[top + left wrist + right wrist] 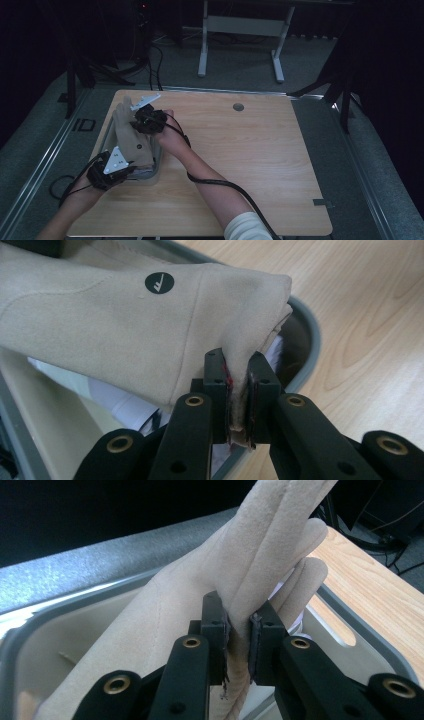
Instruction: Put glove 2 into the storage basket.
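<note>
A beige suede glove (130, 135) is stretched over a grey tray (156, 172) at the table's left side. My left gripper (127, 171) is shut on the glove's cuff edge (240, 390) near the tray's near end; a round black logo (159, 283) marks the cuff. My right gripper (137, 121) is shut on the glove's finger part (240, 625), with the glove's fingers (280, 535) pointing up past the jaws. The glove hangs between both grippers, lifted above the tray floor (55, 645).
White papers or cloth (115, 400) lie in the tray under the glove. The wooden table (250, 145) stretches to the right, with a round cable hole (238, 107) at the back. A white desk frame (240, 35) stands beyond the table.
</note>
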